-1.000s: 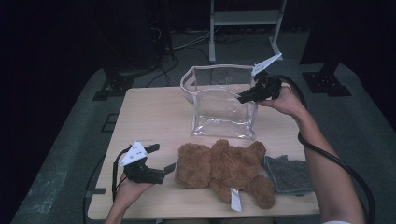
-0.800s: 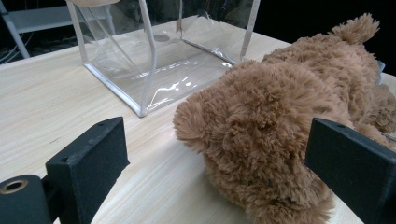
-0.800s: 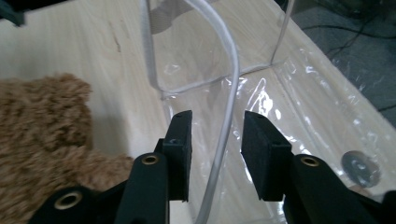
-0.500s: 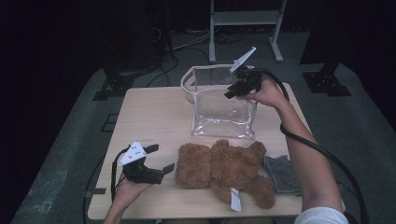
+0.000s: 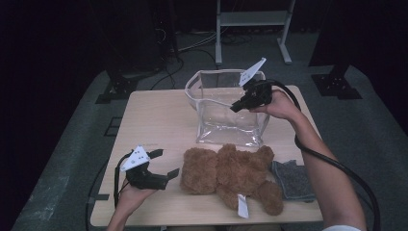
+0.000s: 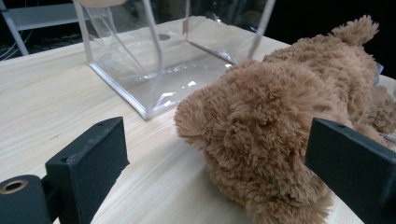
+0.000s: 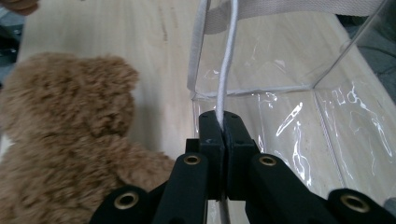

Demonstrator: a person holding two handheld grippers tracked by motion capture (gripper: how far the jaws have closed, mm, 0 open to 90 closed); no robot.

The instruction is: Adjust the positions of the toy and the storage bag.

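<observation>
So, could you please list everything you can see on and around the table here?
Clear plastic bag with white trim: one, transparent, standing open at the table's far middle.
Fluffy brown teddy bear: one, brown with a white tag, lying at the near edge in front of the bag.
Grey felt pad: one, dark grey, flat by the bear's right side.
Light wooden table: one, pale wood, centre.
White metal shelf frame: one, white, on the floor behind the table.
Left gripper: one, black, jaws wide apart, pointing at the bear.
Right gripper: one, black, closed on the bag's white rim.
</observation>
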